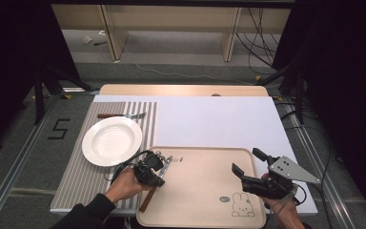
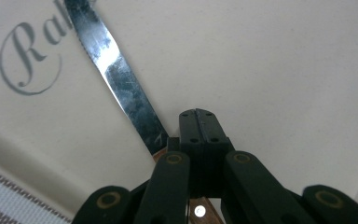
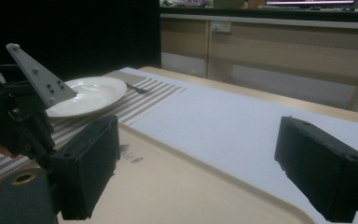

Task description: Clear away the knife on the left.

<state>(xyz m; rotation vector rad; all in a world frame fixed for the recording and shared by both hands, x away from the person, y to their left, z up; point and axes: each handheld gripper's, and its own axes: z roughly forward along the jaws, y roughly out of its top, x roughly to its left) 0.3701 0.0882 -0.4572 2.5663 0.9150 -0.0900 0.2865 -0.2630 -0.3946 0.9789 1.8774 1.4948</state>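
1. The left gripper point(image 1: 158, 168) sits at the left edge of the beige tray point(image 1: 200, 191), its jaws clenched on a knife point(image 1: 164, 168) where the blade meets the wooden handle.
2. In the left gripper view the steel blade point(image 2: 116, 74) runs up and to the left from the closed jaws, just above the tray point(image 2: 284, 70), next to grey script printed on it.
3. The knife's brown handle point(image 1: 146, 200) slants back toward the person, along the tray's left rim.
4. The right gripper point(image 1: 248, 167) hovers above the right part of the tray with its jaws spread wide and nothing between them; a rabbit drawing point(image 1: 242, 205) is printed on the tray near it.
5. A white plate point(image 1: 112, 140) rests on a striped mat point(image 1: 78, 176) to the left of the tray.
6. A fork point(image 1: 121, 115) lies on the mat beyond the plate.
7. A white sheet point(image 1: 219, 121) covers the worktop under the tray.
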